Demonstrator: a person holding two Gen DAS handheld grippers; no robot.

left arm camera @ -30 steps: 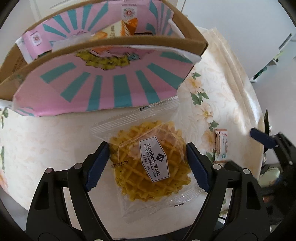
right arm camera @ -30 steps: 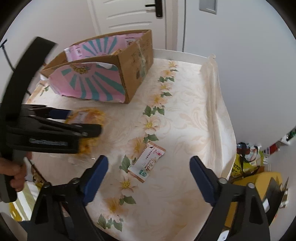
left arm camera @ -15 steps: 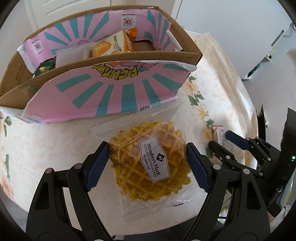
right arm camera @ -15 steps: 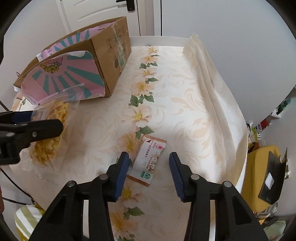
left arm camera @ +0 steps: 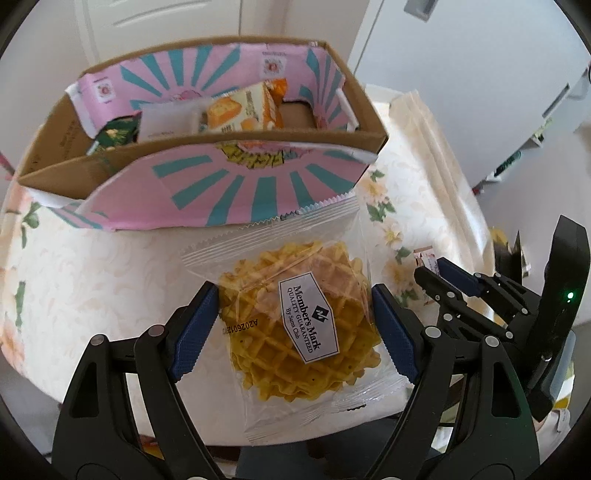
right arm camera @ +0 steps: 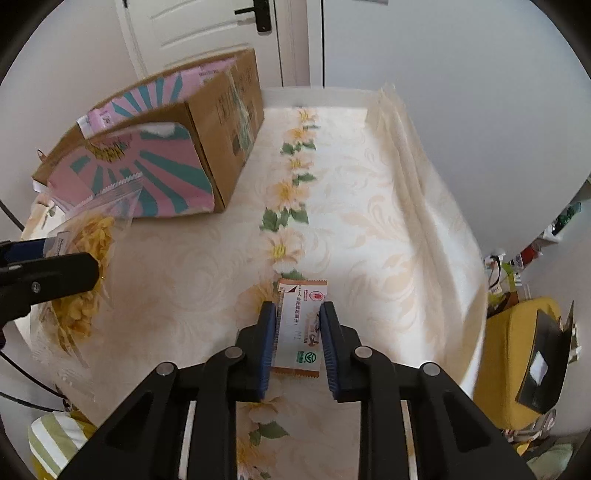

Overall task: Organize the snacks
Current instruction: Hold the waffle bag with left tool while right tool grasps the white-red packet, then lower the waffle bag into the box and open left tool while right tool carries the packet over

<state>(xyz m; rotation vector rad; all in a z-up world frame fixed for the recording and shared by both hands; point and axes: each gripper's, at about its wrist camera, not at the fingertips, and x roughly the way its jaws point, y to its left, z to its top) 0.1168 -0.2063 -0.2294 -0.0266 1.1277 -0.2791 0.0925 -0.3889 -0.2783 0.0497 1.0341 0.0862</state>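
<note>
A clear packet of waffle crisps [left arm camera: 295, 325] hangs above the floral tablecloth, with my left gripper [left arm camera: 293, 295] shut on its two sides, just in front of the cardboard box [left arm camera: 207, 142] with pink and teal flaps. Several snack packs [left arm camera: 236, 109] lie inside the box. In the right wrist view the same waffle packet [right arm camera: 86, 236] shows at the far left. My right gripper [right arm camera: 297, 308] is closing on a small white and orange snack packet [right arm camera: 301, 325] that lies on the cloth, its pads against the packet's long edges. That right gripper [left arm camera: 432, 275] also shows in the left wrist view.
The table [right arm camera: 369, 221] carries a cream cloth with a flower band, bunched along the right edge. The box [right arm camera: 221, 122] stands at its far left. A yellow seat [right arm camera: 517, 350] with a dark object stands off the right edge. A white door [right arm camera: 207, 29] is behind.
My right gripper went from wide open to closed around the small packet, moving in over it. The left gripper rose a little with the waffle packet, showing more of the box's inside.
</note>
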